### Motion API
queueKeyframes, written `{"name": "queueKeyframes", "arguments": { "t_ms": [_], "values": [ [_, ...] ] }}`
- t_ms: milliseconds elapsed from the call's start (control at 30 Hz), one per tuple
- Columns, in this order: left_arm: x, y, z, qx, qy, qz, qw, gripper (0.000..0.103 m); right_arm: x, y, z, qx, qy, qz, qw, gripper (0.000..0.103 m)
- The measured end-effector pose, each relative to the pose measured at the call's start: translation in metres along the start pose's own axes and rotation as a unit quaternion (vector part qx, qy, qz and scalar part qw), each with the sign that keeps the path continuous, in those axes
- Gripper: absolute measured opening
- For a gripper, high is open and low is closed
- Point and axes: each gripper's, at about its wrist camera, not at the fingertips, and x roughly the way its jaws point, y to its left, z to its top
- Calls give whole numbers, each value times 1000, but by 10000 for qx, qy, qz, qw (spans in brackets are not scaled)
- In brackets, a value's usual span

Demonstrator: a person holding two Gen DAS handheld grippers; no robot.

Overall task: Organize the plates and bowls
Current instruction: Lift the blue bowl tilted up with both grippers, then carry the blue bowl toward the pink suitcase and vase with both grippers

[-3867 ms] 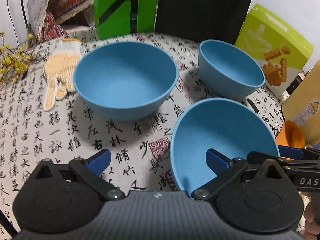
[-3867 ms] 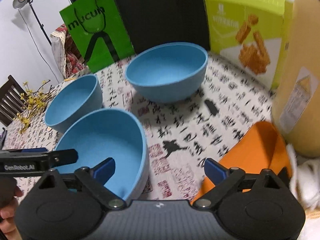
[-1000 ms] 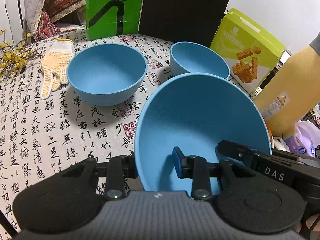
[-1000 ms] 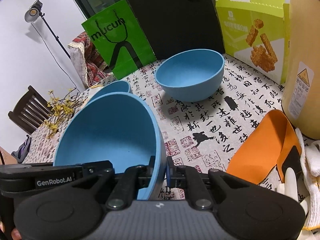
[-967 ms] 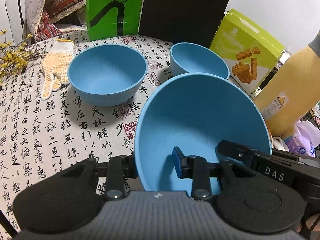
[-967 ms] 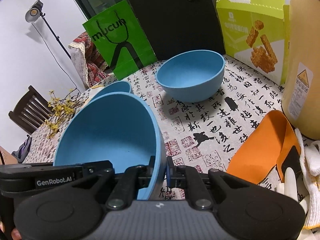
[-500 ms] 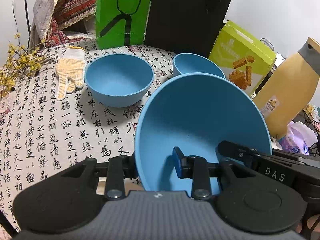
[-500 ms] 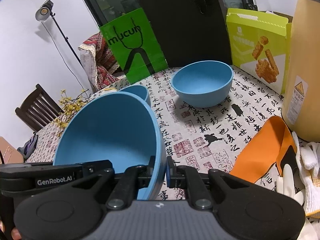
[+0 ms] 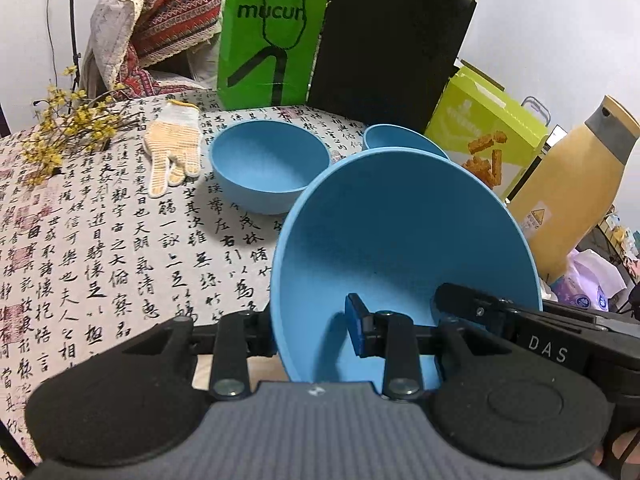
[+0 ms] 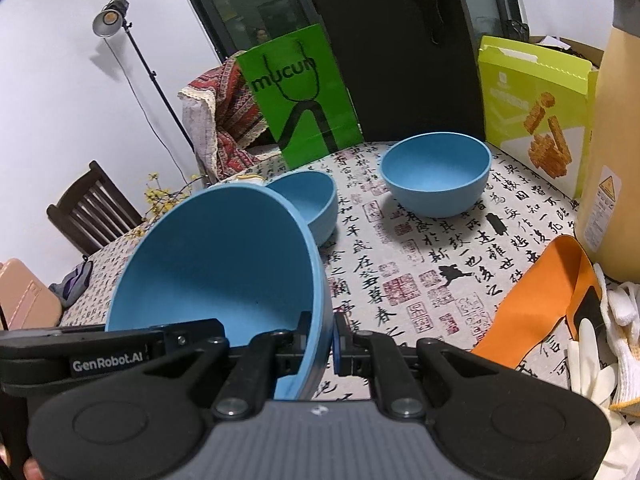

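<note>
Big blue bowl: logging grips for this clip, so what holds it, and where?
Both grippers hold the big blue bowl by its rim: left gripper and right gripper, at opposite sides.

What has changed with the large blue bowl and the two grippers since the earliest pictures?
Then both grippers stood open around the large blue bowl on the table. Now the left gripper and the right gripper are shut on opposite sides of its rim and have lifted it, tilted. The two smaller blue bowls and the knitted glove stayed where they were.

Hidden/cut off
Small blue bowl (image 9: 400, 138) mostly behind my held bowl (image 9: 400, 248); yellow bottle (image 10: 616, 152) cropped at frame edge.
</note>
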Motion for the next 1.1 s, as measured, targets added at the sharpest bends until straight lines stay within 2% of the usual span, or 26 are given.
{"name": "queueKeyframes", "arguments": {
  "t_ms": [1100],
  "values": [
    [-75,81,-35,-468,-437,223,9977,32,-8,98,-29,-490,65,354,9981,10]
  ]
}}
